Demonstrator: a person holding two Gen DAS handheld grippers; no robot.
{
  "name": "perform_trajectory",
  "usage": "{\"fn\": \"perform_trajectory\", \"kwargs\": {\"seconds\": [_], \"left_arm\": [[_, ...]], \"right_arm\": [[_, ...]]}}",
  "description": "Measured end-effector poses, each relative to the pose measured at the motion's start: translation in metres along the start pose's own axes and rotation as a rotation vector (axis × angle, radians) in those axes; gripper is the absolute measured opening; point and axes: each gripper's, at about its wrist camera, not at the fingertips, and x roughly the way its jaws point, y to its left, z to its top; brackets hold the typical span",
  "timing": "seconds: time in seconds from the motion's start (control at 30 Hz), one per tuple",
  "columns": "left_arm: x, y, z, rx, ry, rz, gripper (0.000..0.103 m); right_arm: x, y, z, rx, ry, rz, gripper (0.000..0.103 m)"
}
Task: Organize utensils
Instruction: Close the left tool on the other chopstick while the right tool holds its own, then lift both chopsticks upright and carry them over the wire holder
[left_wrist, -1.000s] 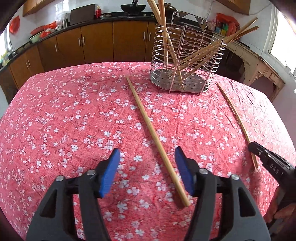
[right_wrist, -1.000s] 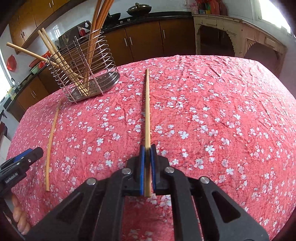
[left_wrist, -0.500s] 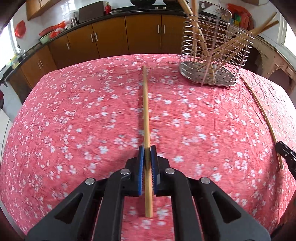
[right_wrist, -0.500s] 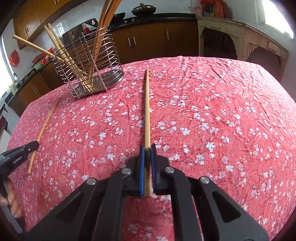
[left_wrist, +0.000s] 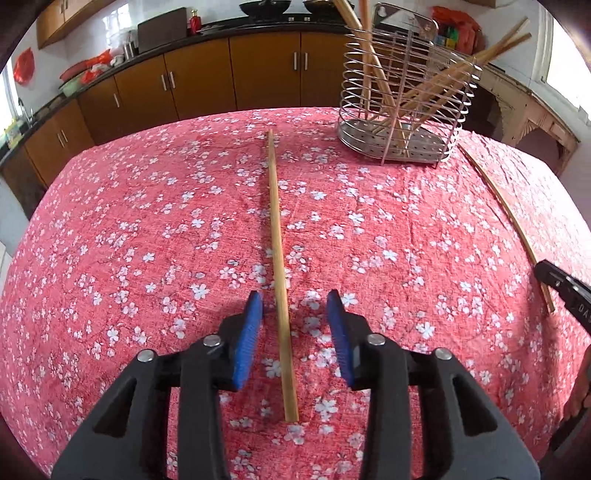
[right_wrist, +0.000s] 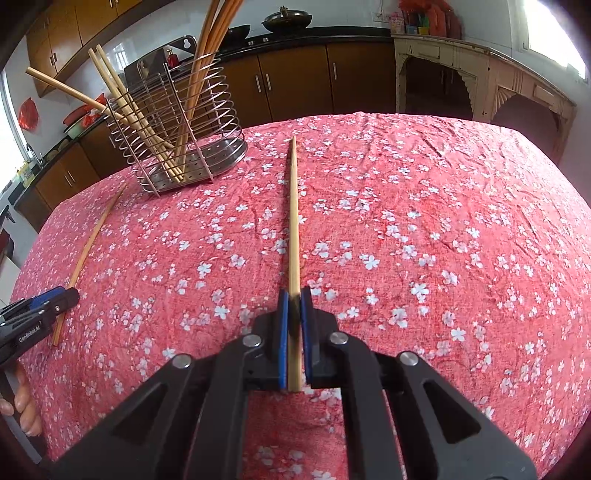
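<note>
Two chopsticks, light, stiff, slick. Right gripper (right_wrist: 294, 339) jaws clamp one chopstick (right_wrist: 293, 221) near its butt; left gripper (left_wrist: 294, 338) jaws opening, astride another chopstick (left_wrist: 279, 266), pads clear of it.

Red floral cloth (left_wrist: 147, 229) covering the worktop is looking matt, crinkled, coarse-woven. Pale round wooden chopstick (left_wrist: 277, 251) is showing a smooth, unvarnished finish. Shiny steel wire utensil basket (left_wrist: 402, 107) is glinting, its perforated base plate brushed. Black plastic tool (left_wrist: 295, 325) arms are looking matt, blue pads (left_wrist: 246, 343) ribbed, rubbery.
</note>
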Motion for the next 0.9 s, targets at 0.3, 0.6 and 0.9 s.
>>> {"fn": "perform_trajectory", "kwargs": {"seconds": [0.3,0.6,0.9], "left_arm": [[-0.004,0.024,-0.003,-0.045,0.018,-0.002,0.038],[-0.008,0.014,-0.011,0.006,0.003,0.017,0.038],[-0.011,0.006,-0.012,0.016,-0.004,0.021,0.007]], "right_arm": [[-0.003,0.0,-0.003,-0.005,0.002,-0.002,0.008],[-0.011,0.001,-0.011,-0.024,0.004,-0.013,0.008],[-0.016,-0.004,-0.015,-0.009,0.004,0.011,0.008]]}}
